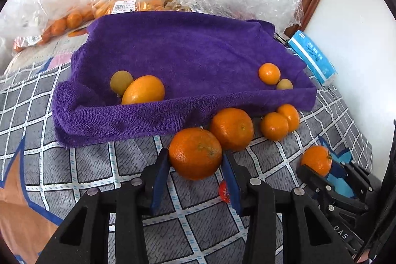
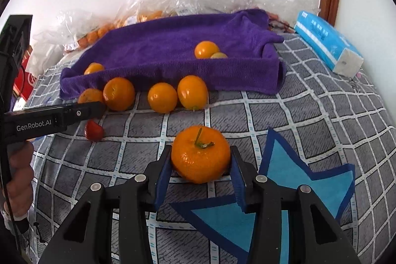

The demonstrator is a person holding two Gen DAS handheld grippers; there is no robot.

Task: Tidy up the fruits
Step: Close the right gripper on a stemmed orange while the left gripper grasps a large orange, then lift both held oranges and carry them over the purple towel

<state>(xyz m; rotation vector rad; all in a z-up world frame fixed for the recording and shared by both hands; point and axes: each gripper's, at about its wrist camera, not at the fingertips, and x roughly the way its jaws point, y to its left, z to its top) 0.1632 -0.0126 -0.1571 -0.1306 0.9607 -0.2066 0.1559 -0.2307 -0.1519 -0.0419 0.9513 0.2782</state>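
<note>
The jaws of the left gripper (image 1: 195, 166) are closing on a large orange (image 1: 195, 153), its blue pads (image 1: 159, 180) pressing the fruit's two flanks, while the jaws of the right gripper (image 2: 201, 162) are pinching a stemmed mandarin (image 2: 201, 154) in the same way; each fruit is sitting low over the checked bedspread (image 1: 86, 165), short of the purple towel (image 1: 183, 58) that is lining what looks like a tray and is already holding a few pieces. To do this step well, each hand is probably best lifting straight up first, so that the fruit is clearing the towel's raised front fold, then carrying it over the fold and lowering it onto bare towel before letting go (round fruit rolls, so a release from height is risking a bounce out). The left hand is also needing care with the second orange (image 1: 232, 128), which is sitting just beside the held one and could be nudged. The left wrist view is showing the towel's interior plainly, with a big yellow-orange fruit (image 1: 143, 90) against a greenish one (image 1: 121, 82) at one end and two small fruits at the other. The right wrist view is hiding most of that behind the fold, yet it is showing a small red fruit (image 2: 94, 131) lying whole on the bedspread, and the person's hand (image 2: 18, 172) gripping the left tool's handle.
</note>
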